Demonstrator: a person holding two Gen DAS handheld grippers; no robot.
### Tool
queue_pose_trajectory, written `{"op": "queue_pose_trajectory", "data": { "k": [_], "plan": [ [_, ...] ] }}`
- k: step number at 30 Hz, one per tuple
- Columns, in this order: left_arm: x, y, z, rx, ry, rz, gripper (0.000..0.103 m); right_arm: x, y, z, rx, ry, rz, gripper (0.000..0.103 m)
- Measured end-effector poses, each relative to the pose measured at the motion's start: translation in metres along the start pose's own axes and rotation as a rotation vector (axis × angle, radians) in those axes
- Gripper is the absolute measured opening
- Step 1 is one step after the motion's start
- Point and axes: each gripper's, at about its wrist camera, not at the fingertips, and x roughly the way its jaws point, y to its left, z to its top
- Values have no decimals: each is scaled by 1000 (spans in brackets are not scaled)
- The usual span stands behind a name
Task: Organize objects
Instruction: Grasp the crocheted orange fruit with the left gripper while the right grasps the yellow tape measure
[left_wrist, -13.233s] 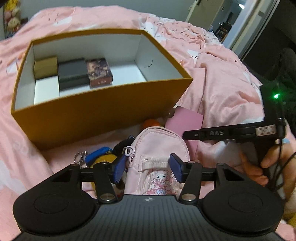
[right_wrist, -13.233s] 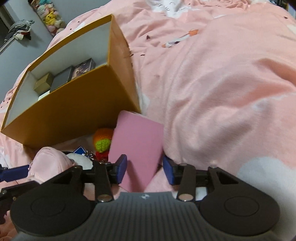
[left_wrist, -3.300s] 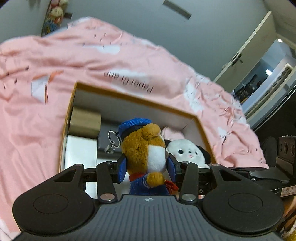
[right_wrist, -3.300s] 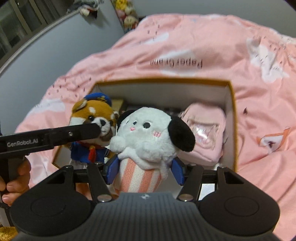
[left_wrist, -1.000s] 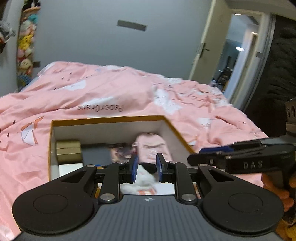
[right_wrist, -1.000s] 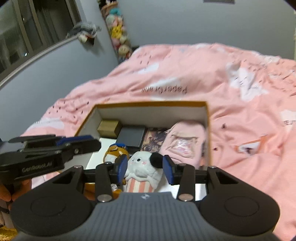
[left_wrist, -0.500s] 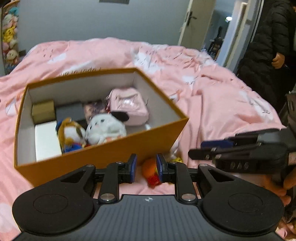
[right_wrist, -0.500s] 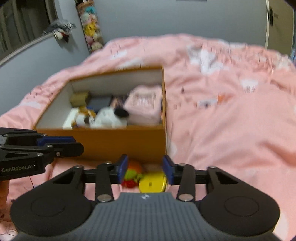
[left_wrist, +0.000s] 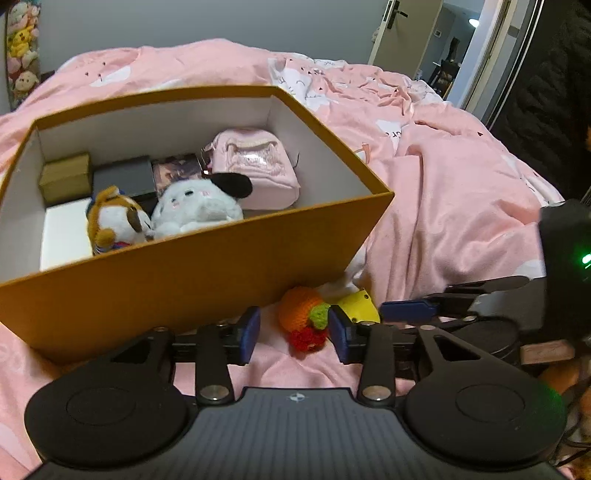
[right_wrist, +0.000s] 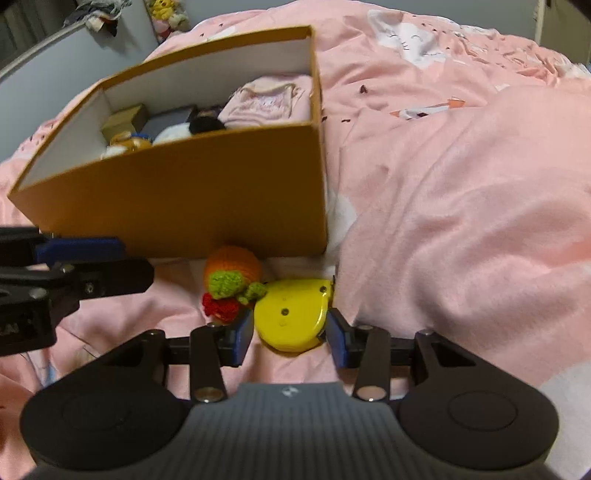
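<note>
Left tongs (left_wrist: 293, 330) lowered toward a pink bedspread (left_wrist: 443, 206), jaws just opened about halfway, holding nothing; a crocheted orange toy (left_wrist: 301, 319) lying between the pads without touching either. Right tongs (right_wrist: 290, 330) likewise partly open, jaws just widened, straddling a yellow tape measure (right_wrist: 293, 314) with the pads just beside its edges, contact unclear. Directly beyond both tongs, an orange box (left_wrist: 192, 273) holding two plush toys (left_wrist: 195, 208), a pink pouch (left_wrist: 255, 173) and small boxes (left_wrist: 64, 177).
</note>
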Motion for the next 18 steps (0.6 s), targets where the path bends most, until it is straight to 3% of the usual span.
{"op": "queue_pose_trajectory", "data": {
  "k": [3, 9, 13, 15, 18],
  "plan": [
    [4, 4, -2, -17, 23, -6, 48, 11, 3, 3, -27, 12, -12, 56],
    [9, 9, -2, -43, 33, -5, 51, 30, 3, 7, -38, 38, -13, 56],
    [13, 8, -2, -63, 47, -30, 53, 23, 2, 6, -29, 30, 1, 55],
    [16, 8, 0, -78, 41, -51, 62, 14, 1, 2, -27, 31, -4, 55],
    [26, 6, 5, -114, 56, -54, 62, 5, -3, -2, -13, 34, -35, 55]
  ]
}}
